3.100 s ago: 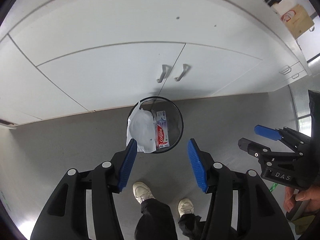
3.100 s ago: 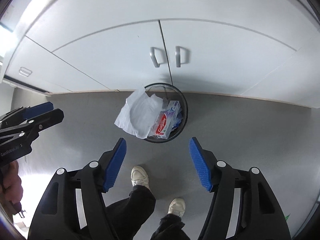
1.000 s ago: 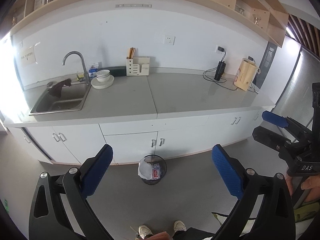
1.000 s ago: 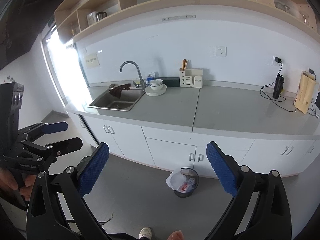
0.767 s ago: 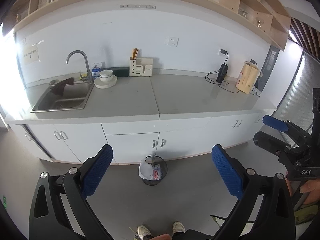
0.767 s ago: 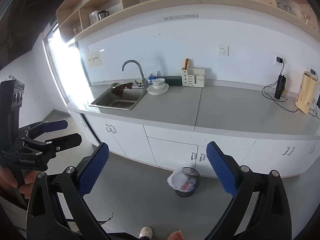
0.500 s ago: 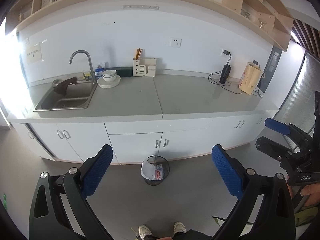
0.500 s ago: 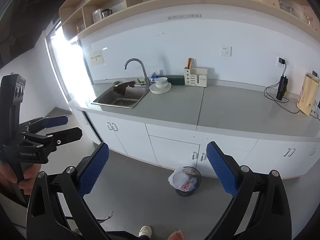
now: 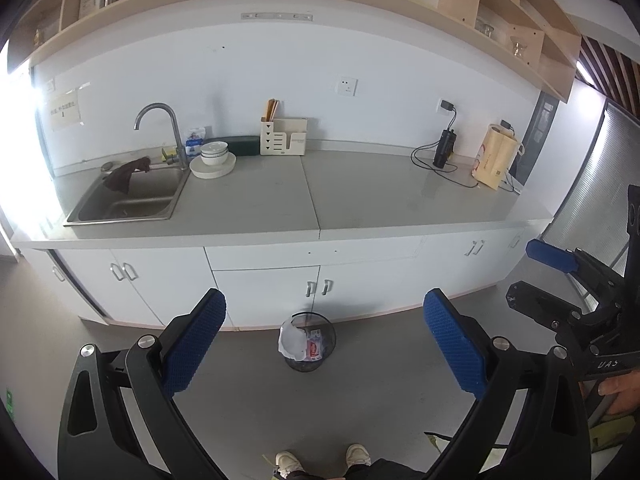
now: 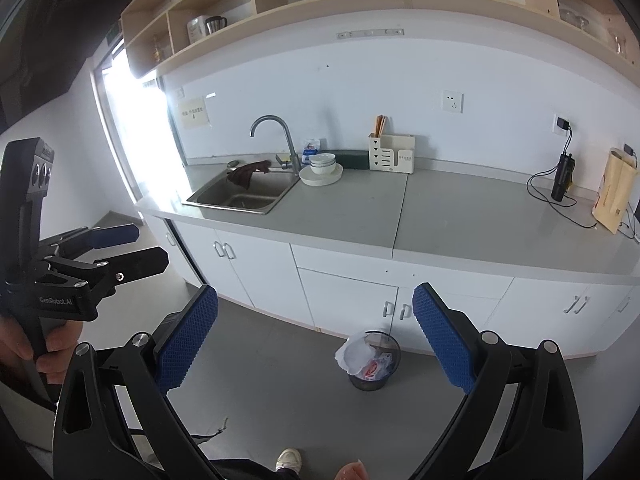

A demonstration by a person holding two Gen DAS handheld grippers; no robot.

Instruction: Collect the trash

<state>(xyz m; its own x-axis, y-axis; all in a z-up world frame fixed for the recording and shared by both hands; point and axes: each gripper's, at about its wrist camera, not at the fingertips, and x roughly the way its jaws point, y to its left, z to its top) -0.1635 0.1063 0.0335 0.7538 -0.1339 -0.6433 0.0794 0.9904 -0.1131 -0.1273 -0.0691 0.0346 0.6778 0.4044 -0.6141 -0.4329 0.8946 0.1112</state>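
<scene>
Trash (image 9: 306,345) is sitting in the mesh bin (image 9: 308,362) on the floor below the bench (image 9: 360,200); left gripper (image 9: 324,344) fingers are spread, holding nothing. From the right wrist, right gripper (image 10: 316,340) fingers are likewise gaping empty.

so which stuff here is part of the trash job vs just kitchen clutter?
Job:
- wire bin
- white paper and toothpaste box inside it
- left gripper, right gripper, both open and empty

Clutter:
- bowls on plate
- rag over sink
- paper bag
- chopstick holder
</scene>
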